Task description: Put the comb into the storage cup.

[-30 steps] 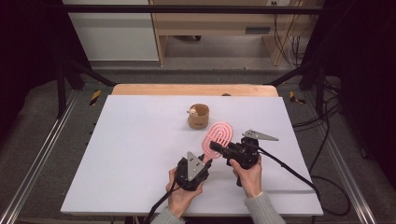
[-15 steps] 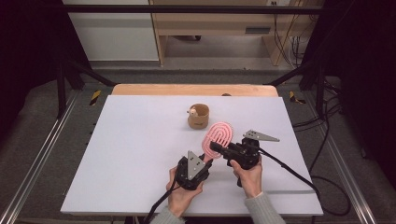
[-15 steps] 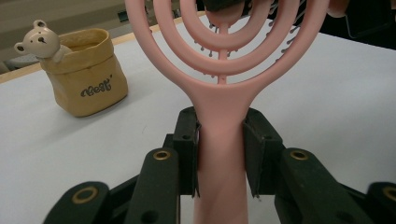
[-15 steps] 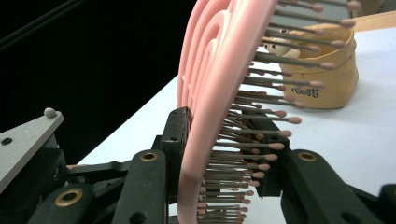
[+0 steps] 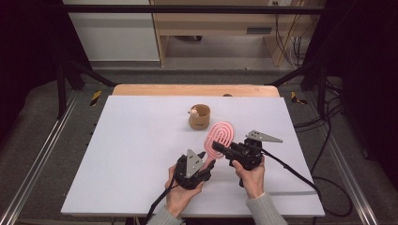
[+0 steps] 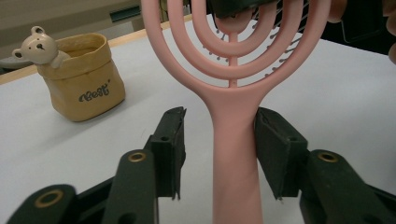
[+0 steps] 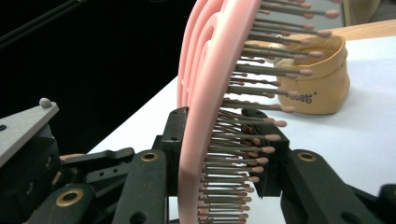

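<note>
A pink hairbrush (image 5: 220, 134) hangs above the near right part of the white worktop (image 5: 136, 154), its looped head clamped between the jaws of the right gripper (image 5: 217, 146), bristles and back pressed by the pads. The left gripper (image 5: 210, 165), held in the person's left hand (image 5: 180, 197), has just been opening its jaws, which now stand apart on either side of the brush handle without touching it. Beyond the brush, a small tan pouch (image 5: 199, 116) with a bear figure (image 6: 39, 45) on its rim stands on the worktop.
</note>
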The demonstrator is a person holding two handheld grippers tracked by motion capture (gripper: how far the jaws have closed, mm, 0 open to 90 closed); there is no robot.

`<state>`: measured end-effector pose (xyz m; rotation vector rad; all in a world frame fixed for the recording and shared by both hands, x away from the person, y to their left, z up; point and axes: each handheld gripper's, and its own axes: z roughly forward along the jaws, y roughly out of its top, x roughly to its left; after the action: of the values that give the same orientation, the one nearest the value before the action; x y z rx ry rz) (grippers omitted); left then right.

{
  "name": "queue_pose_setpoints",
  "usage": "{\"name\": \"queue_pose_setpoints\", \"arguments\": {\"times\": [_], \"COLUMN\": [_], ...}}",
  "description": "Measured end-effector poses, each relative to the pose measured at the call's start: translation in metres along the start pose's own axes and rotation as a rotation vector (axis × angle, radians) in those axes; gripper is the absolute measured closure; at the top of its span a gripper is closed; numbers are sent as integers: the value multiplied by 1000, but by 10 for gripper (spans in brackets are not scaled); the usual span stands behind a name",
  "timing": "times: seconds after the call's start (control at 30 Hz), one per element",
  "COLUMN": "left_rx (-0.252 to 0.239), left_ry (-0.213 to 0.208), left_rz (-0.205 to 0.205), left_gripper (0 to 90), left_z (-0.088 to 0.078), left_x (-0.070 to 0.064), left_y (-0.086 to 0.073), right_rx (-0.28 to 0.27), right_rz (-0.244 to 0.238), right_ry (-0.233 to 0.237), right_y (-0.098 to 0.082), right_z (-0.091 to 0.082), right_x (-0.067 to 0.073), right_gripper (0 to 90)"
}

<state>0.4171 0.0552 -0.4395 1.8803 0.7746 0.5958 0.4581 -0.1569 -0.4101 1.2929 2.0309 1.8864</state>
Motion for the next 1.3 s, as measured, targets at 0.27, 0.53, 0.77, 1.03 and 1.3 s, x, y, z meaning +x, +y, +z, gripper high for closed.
{"name": "queue_pose_setpoints", "arguments": {"times": [0.27, 0.53, 0.77, 1.03, 1.3], "left_rx": [-17, -35, -39, -2, 4], "left_ry": [-68, -103, -182, -181, -188], "left_rz": [-34, -54, -114, -131, -150], "left_gripper": [372, 287, 164, 40, 7], "left_z": [-11, -21, -28, -34, -41], "left_x": [8, 18, 35, 54, 72], "left_y": [7, 16, 25, 25, 19], "right_rx": [-8, -13, -39, -61, -66], "right_rz": [-16, -32, -40, -57, -72], "right_ry": [-28, -39, -45, -58, -67], "right_y": [2, 4, 9, 13, 16], "right_z": [-3, -6, -13, -19, -22], "right_x": [0, 0, 1, 1, 0], "right_gripper": [642, 643, 643, 643, 643]}}
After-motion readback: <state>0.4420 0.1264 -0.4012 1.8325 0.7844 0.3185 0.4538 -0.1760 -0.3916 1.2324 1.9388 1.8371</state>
